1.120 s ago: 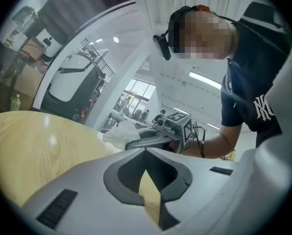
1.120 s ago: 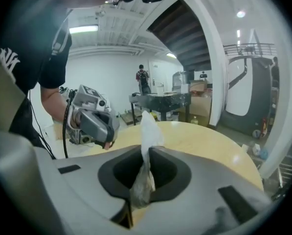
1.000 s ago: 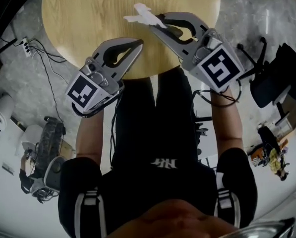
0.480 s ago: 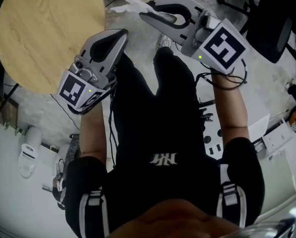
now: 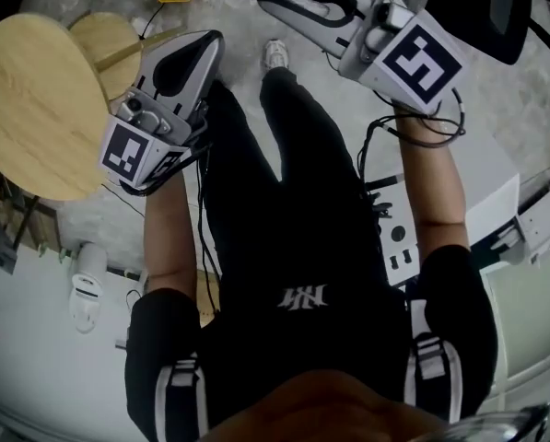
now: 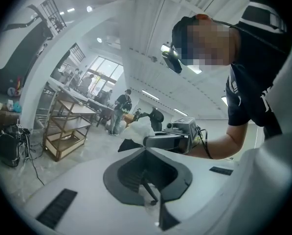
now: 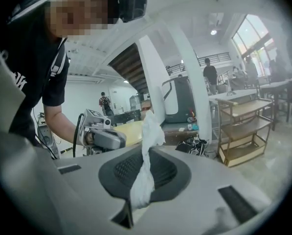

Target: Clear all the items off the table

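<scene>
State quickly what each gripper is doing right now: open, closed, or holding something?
Left gripper: closed, holding nothing.
Right gripper: closed on a white tissue.

Bright, even light; fisheye warp, dark corners, slight blur.

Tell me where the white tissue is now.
The white tissue is pinched in the right gripper, at the head view's top, over the floor and right of the round wooden table.
</scene>
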`<state>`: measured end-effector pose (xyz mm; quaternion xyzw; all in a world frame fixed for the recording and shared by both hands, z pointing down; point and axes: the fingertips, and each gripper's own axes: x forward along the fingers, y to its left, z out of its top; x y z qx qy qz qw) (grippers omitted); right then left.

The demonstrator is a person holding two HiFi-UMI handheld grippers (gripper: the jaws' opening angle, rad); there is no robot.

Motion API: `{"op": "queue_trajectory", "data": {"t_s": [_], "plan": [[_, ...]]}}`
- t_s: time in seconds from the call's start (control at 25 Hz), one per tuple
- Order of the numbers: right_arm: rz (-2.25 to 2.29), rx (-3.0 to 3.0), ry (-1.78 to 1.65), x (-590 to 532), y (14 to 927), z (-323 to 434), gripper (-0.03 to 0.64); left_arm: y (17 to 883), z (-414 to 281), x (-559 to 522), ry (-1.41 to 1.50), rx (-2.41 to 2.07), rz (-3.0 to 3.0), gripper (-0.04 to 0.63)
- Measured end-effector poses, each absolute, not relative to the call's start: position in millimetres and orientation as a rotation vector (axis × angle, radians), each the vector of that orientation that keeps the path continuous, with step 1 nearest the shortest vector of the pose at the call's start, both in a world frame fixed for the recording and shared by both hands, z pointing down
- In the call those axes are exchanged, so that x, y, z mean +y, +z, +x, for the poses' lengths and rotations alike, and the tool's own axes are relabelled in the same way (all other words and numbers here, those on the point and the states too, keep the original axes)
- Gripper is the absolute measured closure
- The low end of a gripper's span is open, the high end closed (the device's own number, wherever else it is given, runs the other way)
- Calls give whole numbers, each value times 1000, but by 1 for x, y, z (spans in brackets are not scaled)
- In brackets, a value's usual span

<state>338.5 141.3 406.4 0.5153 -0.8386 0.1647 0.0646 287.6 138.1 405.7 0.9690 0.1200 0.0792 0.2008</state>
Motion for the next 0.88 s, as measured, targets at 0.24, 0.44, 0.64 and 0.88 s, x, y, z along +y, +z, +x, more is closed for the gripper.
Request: {"op": "queue_trajectory", "data": {"t_s": [0.24, 0.44, 0.64, 0.88], "plan": [[1606, -2502, 569, 130, 478, 321, 592, 455, 265, 129, 236, 239, 2657, 583], [1541, -2454, 654, 108, 546, 298, 592, 523, 235, 114, 301, 105, 2623, 583], [1538, -2461, 675, 84, 575, 291, 591, 562, 226, 97, 295, -47, 2639, 583], [1458, -2442, 684, 42, 662, 273, 591, 647, 220, 60, 323, -118, 2665, 583]]}}
